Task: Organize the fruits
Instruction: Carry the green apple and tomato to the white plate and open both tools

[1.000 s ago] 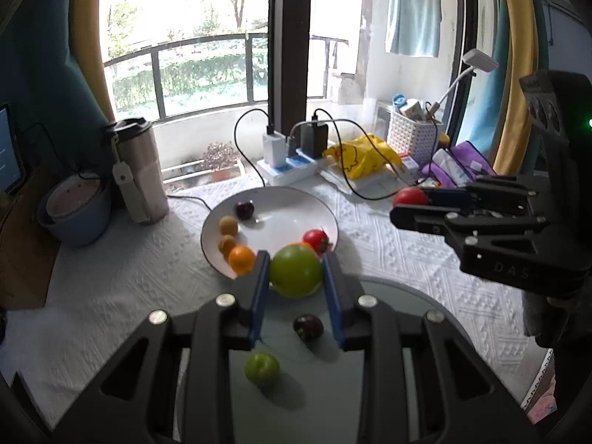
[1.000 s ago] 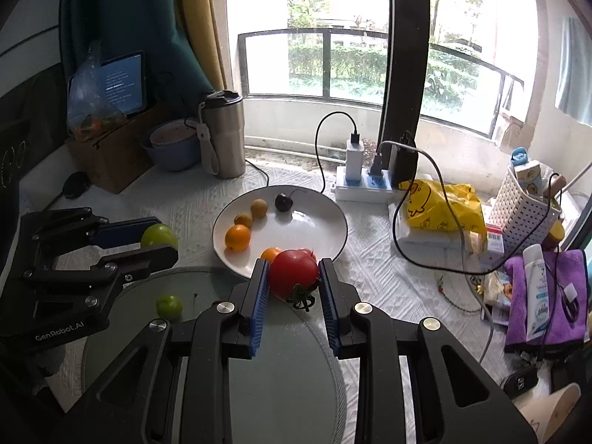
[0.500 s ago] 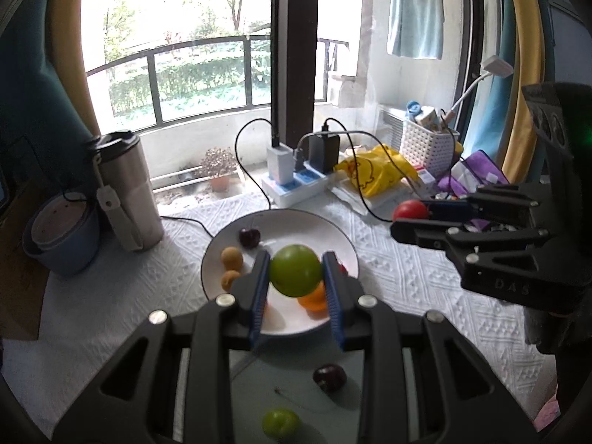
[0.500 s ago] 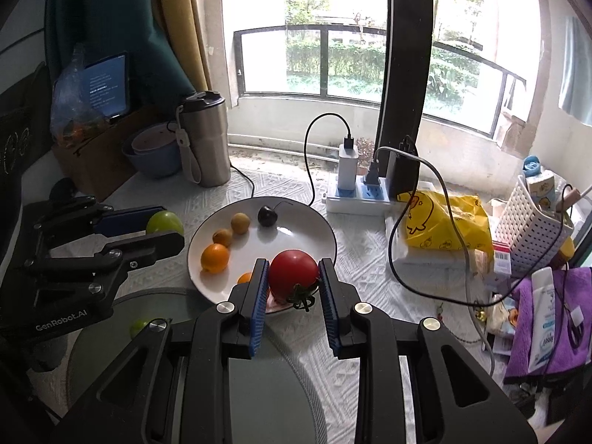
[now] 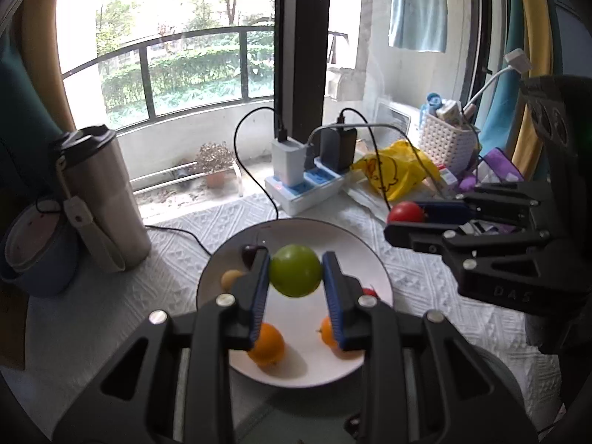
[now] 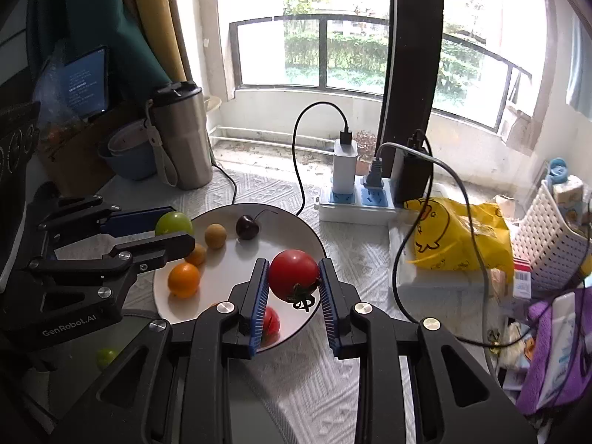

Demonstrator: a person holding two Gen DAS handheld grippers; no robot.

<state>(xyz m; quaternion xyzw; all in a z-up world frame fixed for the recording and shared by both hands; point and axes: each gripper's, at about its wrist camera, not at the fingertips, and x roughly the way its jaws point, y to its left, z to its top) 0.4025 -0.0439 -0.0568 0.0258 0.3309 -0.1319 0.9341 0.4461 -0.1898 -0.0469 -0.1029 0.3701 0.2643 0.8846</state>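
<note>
Jaws of each gripper clamp fruit: left (image 5: 295, 275) green, right (image 6: 294, 275) tomato; only right view shows cherry (image 6: 246, 226) whole.

Round white plate (image 6: 296, 222): glossy, smooth. Tall steel tumbler (image 6: 185, 140): brushed metal. White tablecloth (image 6: 314, 370): embossed, matt fabric.
</note>
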